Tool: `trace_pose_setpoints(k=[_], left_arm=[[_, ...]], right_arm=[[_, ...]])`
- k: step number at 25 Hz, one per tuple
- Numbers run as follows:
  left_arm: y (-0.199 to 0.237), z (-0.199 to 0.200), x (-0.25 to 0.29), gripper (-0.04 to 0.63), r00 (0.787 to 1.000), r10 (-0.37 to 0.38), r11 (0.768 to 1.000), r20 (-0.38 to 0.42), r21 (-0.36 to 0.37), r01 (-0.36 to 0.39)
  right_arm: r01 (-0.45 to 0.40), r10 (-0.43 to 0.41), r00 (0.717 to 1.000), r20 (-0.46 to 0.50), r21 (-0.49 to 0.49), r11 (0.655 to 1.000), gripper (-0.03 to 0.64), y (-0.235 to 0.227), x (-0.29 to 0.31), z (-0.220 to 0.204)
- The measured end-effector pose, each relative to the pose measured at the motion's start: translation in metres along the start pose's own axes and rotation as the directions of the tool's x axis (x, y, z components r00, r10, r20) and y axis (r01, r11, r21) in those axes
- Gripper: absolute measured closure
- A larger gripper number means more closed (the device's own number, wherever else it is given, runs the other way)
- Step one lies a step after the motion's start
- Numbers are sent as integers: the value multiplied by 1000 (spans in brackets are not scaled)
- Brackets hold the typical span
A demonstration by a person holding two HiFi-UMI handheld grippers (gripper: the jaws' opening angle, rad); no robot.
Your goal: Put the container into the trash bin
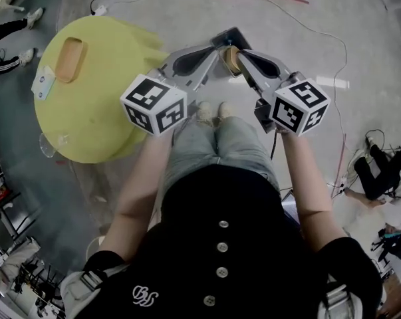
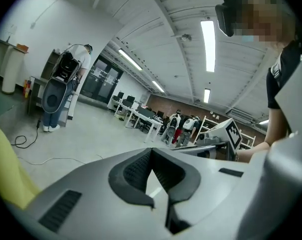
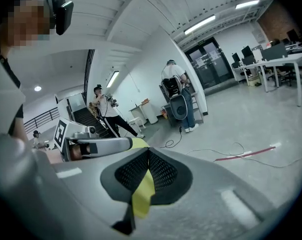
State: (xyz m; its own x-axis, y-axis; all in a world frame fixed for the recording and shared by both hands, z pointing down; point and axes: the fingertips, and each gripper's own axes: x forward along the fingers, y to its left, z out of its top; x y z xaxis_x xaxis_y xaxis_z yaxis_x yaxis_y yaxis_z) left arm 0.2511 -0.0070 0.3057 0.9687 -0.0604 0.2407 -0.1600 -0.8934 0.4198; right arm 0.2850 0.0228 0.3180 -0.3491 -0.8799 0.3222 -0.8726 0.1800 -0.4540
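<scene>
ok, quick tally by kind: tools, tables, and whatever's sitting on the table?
Tools: 2 (left tool, right tool, both shut)
Yellow table: 1
Tan container on it: 1
Small white item on it: 1
Clear item at its edge: 1
Total: 6

Ceiling strip lights (image 2: 209,45) wash the hall in cool, even light; pale glare patches lie on the floor (image 1: 333,82) right of the yellow table (image 1: 100,92), darker shadow left of it; both gripper views bow into black corners; the left gripper (image 2: 152,154), close to the lens, looks soft.
</scene>
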Motion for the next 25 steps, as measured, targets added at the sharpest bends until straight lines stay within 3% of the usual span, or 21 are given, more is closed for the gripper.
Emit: trace_pose_setpoints(k=[6,25], left_arm=[[-4,12,-21,583,999,12,999,47,-46,-9],[-10,-1,-27,583,999,-14,998,30,-54,16]], right_arm=[[-25,25,1000,-5,-38,999,614,23,-1,14],[-151,124,981,-150,-188,970,614,54,4,-1]])
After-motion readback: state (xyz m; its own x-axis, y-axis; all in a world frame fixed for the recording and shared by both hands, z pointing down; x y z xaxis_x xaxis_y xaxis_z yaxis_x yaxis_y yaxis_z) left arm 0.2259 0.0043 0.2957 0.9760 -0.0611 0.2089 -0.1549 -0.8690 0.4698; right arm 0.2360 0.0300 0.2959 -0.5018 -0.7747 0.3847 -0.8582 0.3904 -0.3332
